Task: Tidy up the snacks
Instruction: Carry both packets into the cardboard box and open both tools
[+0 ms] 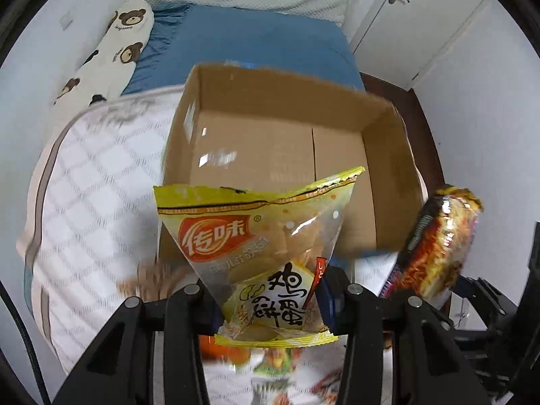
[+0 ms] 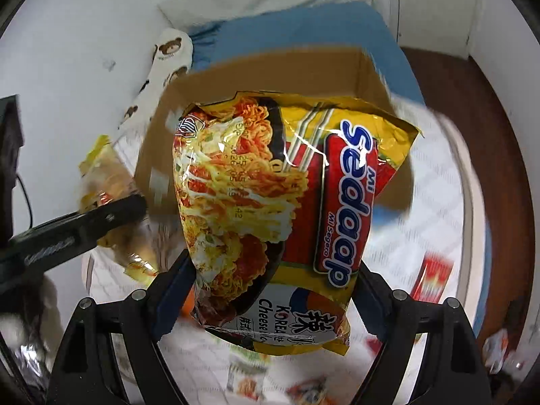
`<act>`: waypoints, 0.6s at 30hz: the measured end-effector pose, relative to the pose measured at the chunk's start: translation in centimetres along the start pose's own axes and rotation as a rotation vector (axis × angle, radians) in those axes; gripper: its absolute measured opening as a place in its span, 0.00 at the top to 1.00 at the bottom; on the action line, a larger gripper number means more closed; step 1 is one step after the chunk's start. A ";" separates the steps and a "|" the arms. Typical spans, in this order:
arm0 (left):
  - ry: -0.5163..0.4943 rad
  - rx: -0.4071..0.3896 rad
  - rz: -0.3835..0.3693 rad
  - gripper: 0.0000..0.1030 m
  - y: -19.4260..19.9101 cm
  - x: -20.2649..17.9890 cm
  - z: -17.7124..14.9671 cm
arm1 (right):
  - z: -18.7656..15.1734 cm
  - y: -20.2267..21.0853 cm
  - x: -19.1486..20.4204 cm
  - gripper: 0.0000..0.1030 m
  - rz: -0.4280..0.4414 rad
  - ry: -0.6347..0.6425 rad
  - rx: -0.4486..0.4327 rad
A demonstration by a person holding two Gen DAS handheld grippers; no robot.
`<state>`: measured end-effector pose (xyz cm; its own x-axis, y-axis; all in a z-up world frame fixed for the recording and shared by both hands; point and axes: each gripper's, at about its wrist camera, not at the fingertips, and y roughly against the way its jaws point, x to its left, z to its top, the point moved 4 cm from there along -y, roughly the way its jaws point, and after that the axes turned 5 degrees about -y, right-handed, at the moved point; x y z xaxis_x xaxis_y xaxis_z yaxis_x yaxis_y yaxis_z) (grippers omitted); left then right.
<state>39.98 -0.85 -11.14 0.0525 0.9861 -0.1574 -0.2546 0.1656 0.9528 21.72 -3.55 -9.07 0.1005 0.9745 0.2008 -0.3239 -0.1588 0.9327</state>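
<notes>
left wrist: looks steeply down along my fingers (image 1: pixel 206 307), close above the cardboard box (image 1: pixel 270 141).
right wrist: same steep, close downward look.
shared: that box (image 2: pixel 270 67) and the bed (image 2: pixel 438 202).

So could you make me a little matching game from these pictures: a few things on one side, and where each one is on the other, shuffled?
Things:
1. egg-biscuit bag
2. Sedaap noodle packet
3. cardboard box
4. bear-print pillow

Places:
A. lying along the wall beside the blue sheet
B. clamped in the right claw
C. standing open on the bed, nothing visible inside
D. clamped in the left claw

Pairs: 1-D, 2-B, 3-C, 4-A
</notes>
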 end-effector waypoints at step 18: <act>0.002 0.280 0.084 0.60 -16.6 1.5 11.6 | 14.2 -17.1 0.3 0.14 -0.094 0.055 0.259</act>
<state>55.47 -2.27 -24.21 0.0403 0.9964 -0.0749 0.0181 0.0742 0.9971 40.61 -2.83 -20.71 0.0654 0.9928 0.1000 -0.0640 -0.0958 0.9933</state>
